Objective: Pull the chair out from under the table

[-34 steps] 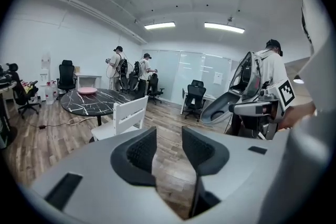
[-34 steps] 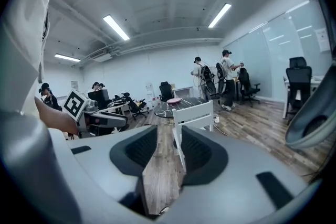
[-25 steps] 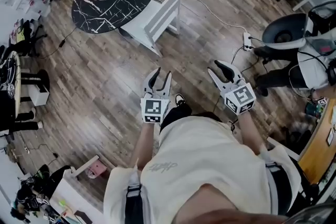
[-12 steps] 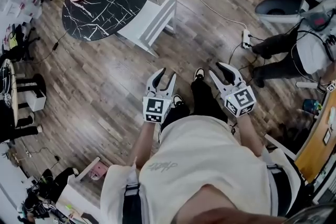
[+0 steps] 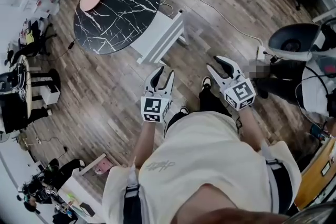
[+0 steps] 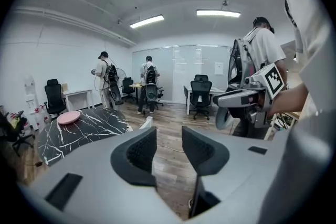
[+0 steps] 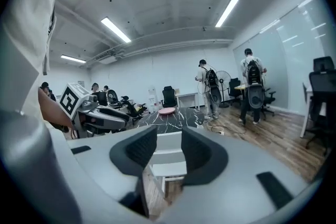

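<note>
Two grippers, the left gripper (image 5: 165, 72) and the right gripper (image 5: 216, 64), are hovering well short of the chair (image 5: 163, 36). It is sitting tucked against the edge of the table (image 5: 115, 8), its white slatted back turned toward the person. Nothing is being pulled yet; the step in hand looks to be closing in for a grip. Doing it well probably means bringing the jaws level with the top rail of the back, clamping on it squarely, then drawing straight back so the legs are not snagging under the table. The left gripper is holding its jaws spread, with only floor showing between them. The right gripper is likewise spread and empty, the chair showing far off through its gap.
</note>
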The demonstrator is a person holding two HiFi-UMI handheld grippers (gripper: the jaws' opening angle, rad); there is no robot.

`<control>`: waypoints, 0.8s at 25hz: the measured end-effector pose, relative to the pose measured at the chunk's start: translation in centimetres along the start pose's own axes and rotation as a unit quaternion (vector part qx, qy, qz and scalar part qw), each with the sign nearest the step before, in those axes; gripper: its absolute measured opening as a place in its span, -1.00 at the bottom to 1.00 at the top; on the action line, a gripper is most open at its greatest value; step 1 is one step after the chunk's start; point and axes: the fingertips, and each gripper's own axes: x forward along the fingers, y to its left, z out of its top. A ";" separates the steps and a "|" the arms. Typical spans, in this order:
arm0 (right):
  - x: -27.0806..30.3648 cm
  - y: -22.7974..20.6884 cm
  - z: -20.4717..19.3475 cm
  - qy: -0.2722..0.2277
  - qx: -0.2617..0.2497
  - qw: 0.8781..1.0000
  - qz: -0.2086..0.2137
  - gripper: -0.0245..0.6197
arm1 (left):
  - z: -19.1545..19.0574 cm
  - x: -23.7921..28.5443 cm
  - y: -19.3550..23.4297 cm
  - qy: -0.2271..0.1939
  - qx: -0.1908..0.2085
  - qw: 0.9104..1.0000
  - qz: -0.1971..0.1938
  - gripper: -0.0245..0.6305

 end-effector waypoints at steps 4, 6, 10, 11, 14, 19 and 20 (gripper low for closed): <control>2.7 -4.5 1.5 -0.008 -0.006 1.000 0.020 -0.44 | 1.5 3.7 0.9 -0.002 -0.039 0.999 0.028 -0.43; 3.7 -5.8 1.7 -0.005 -0.001 0.999 0.037 -0.44 | 2.5 4.8 1.9 -0.022 -0.099 0.994 0.048 -0.43; 5.4 -6.8 1.8 0.007 0.007 0.997 0.080 -0.44 | 3.8 5.6 4.4 -0.033 -0.126 0.986 0.101 -0.43; 5.8 -7.2 2.1 0.006 0.003 0.996 0.089 -0.44 | 4.1 5.8 4.8 -0.031 -0.124 0.986 0.109 -0.43; 7.6 -8.4 2.5 -0.003 -0.006 0.995 0.104 -0.44 | 4.1 6.7 6.2 -0.024 -0.115 0.986 0.121 -0.43; 9.9 -8.3 2.1 0.007 -0.006 0.993 0.117 -0.44 | 3.2 8.4 8.2 -0.020 -0.104 0.986 0.130 -0.43; 10.3 -8.4 2.0 0.011 -0.008 0.993 0.119 -0.44 | 3.0 8.9 8.6 -0.017 -0.099 0.987 0.127 -0.43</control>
